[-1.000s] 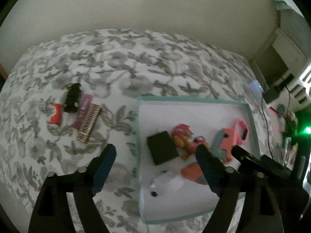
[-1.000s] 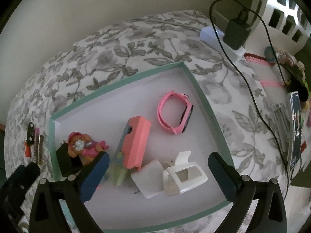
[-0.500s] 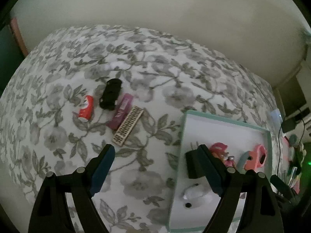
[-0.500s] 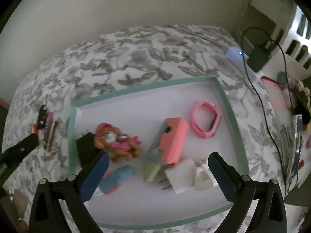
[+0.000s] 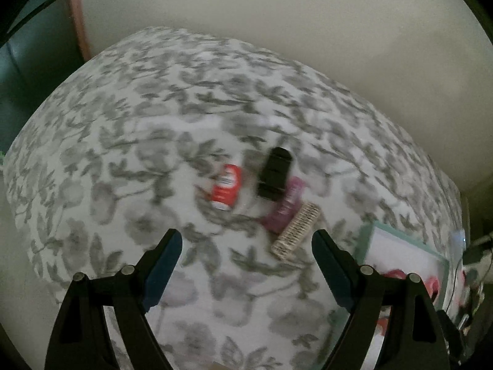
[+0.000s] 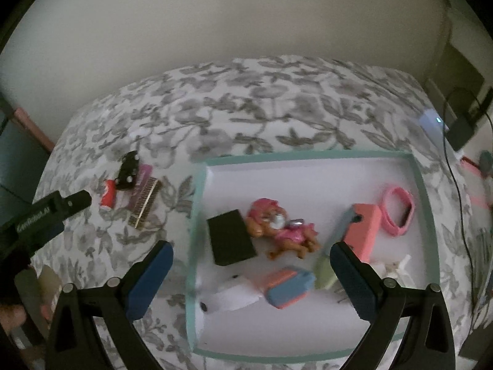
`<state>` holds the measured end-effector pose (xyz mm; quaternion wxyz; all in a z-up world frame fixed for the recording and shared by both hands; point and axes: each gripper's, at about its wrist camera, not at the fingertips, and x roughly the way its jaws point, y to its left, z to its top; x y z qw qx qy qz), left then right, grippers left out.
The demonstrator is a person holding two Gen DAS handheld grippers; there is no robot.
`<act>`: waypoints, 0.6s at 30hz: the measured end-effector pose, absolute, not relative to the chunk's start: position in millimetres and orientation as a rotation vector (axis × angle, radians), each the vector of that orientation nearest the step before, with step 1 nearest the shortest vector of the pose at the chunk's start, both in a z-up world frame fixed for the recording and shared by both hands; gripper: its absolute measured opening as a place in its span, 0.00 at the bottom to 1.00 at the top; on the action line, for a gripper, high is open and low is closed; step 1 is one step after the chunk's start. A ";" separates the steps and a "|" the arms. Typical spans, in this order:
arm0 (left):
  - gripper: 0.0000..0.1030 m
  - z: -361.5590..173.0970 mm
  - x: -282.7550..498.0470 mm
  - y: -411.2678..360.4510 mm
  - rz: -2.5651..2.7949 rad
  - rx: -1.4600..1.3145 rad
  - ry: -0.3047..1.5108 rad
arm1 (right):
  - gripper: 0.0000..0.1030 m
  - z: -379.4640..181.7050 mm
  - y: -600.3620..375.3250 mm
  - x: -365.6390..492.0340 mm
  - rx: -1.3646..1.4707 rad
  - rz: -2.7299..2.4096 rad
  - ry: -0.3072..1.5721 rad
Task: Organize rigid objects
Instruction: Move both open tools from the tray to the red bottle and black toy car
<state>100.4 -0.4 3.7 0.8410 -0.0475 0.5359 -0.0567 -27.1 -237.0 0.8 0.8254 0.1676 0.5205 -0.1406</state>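
1. Left gripper [image 5: 246,248]: you hold it with its blue-padded fingers spread wide apart and nothing between them, low centre in the left wrist view, above the grey floral bedspread [image 5: 148,141].
2. Loose items in the left wrist view, right of centre:
   - small red can [image 5: 226,187], lying on its side;
   - black toy car [image 5: 275,173], just right of the can;
   - purple flat bar [image 5: 285,208], below the car and touching it;
   - tan perforated rectangular block [image 5: 296,230], lying against the bar's lower right side.
   Motion blur softens all four.
3. Right gripper [image 6: 251,269]: you hold it with its fingers equally far apart, gripping nothing, low in the right wrist view over the teal-rimmed white shallow box [image 6: 308,156].
4. Box contents in the right wrist view:
   - black flat rectangular case [image 6: 230,237], centre left;
   - pink-and-brown puppy figurine [image 6: 282,226], just right of the case;
   - coral rectangular block [image 6: 363,226], right of centre;
   - pink wristband [image 6: 398,214], beside the block;
   - blue-and-coral oblong piece [image 6: 288,286], lower centre;
   - white charger plug [image 6: 234,297], lower left.
5. Those four loose items appear at the centre left of the right wrist view, outside the box.
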 end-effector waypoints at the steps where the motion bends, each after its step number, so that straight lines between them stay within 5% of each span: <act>1: 0.84 3.2 102.7 6.8 -0.106 -0.114 1.133 | 1.00 0.7 -233.2 -25.1 0.344 -0.290 1.105; 18: 0.84 -17.8 145.3 43.8 -0.081 -0.178 1.190 | 1.00 -8.8 -184.0 19.9 0.235 -0.145 1.056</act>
